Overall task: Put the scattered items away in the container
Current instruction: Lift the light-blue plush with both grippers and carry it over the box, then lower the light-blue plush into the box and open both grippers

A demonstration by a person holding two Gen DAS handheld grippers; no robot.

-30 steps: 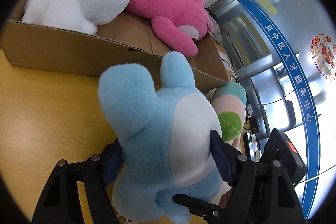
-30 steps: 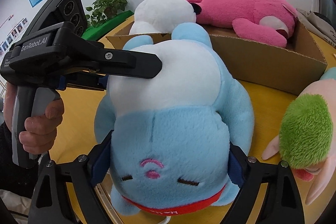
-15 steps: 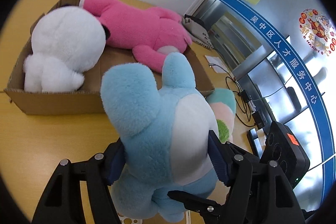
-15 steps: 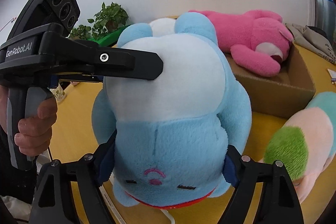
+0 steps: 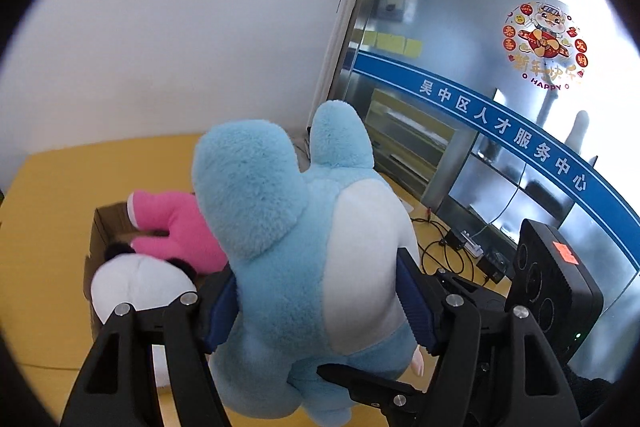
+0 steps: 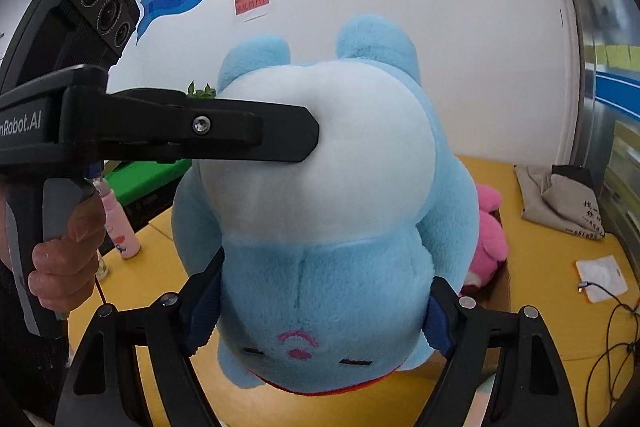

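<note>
Both grippers are shut on a big blue plush with a white belly [image 5: 304,259] and hold it high in the air, upside down. My left gripper [image 5: 316,311] squeezes its body. My right gripper [image 6: 320,315] squeezes its head [image 6: 320,307]. The left gripper's finger [image 6: 224,131] presses the white belly in the right wrist view. Below and behind the plush lies the cardboard box [image 5: 100,231] with a pink plush [image 5: 176,227] and a white plush [image 5: 140,287] inside. The pink plush [image 6: 488,235] shows partly behind the blue one.
The yellow table [image 6: 540,307] carries a folded grey bag [image 6: 560,199], a white pad with cable [image 6: 600,277] and a pink bottle [image 6: 120,227]. A white wall and a glass partition [image 5: 480,107] stand behind. Cables [image 5: 448,247] lie on the floor.
Both grippers have lifted the blue plush much higher and tilted up. The box and its toys have dropped low in both views. The green-and-pink plush is out of sight.
</note>
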